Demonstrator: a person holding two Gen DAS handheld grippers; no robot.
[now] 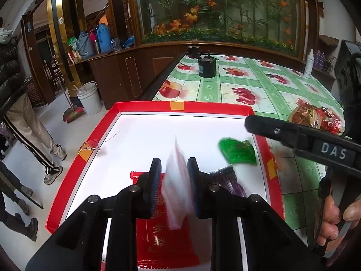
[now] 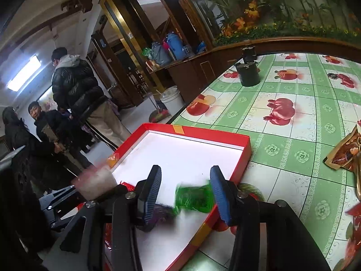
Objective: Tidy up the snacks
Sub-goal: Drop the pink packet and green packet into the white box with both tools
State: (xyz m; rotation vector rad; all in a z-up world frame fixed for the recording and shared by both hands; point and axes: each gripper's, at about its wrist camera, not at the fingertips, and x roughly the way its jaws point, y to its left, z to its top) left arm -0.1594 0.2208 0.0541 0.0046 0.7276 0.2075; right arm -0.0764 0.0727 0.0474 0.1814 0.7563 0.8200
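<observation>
My left gripper (image 1: 174,161) is shut on a white, pink-tinted packet (image 1: 178,194) and holds it upright over the red tray (image 1: 144,107), which has a white floor. Under it lies a red packet (image 1: 162,237) with gold characters. A green packet (image 1: 237,151) and a purple packet (image 1: 227,178) lie by the tray's right wall. My right gripper (image 2: 186,168) is open above the blurred green packet (image 2: 194,196), with the pads clear of it. The purple packet (image 2: 162,212) sits beside its left finger. A finger (image 1: 266,128) of the right gripper reaches over the tray's right corner.
More snack bags (image 1: 315,117) (image 2: 345,153) lie on the green fruit-print tablecloth (image 2: 293,146) right of the tray. A black pot (image 1: 207,67) stands at the far end. The tray sits at the table's left edge; people (image 2: 76,85) and a white bucket (image 1: 89,97) are on the floor beyond.
</observation>
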